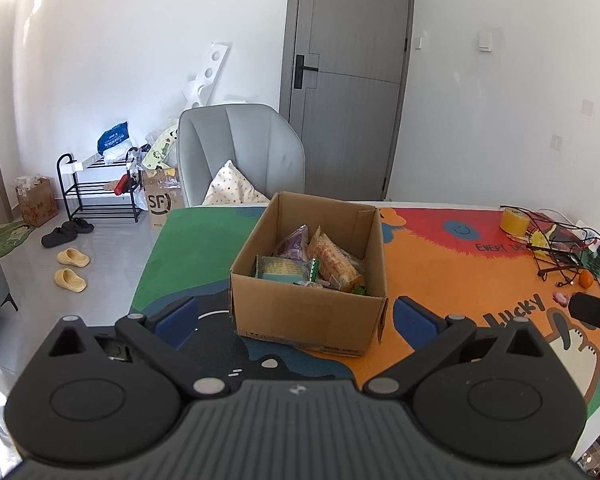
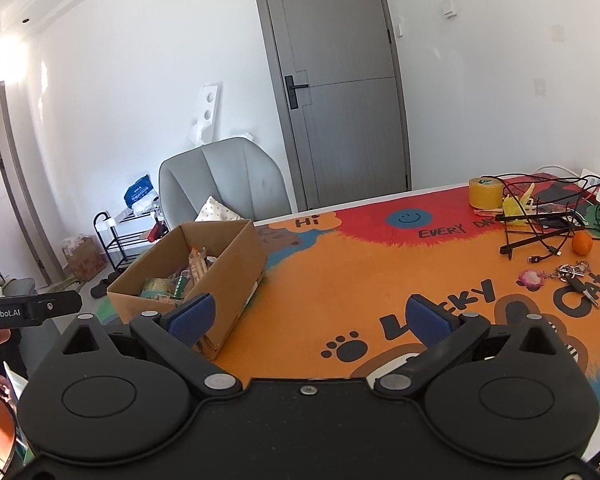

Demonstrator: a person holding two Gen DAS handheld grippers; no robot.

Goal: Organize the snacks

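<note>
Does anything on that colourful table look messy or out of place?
The snacks lie jumbled in the box, not in rows. At the far right corner, cables, keys and an orange sit in a loose tangle. Nothing looks spilled or broken.

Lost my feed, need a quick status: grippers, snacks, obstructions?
Left gripper open, empty. Right gripper open, empty. Snacks in the cardboard box on the table. Nothing blocking the box.
</note>
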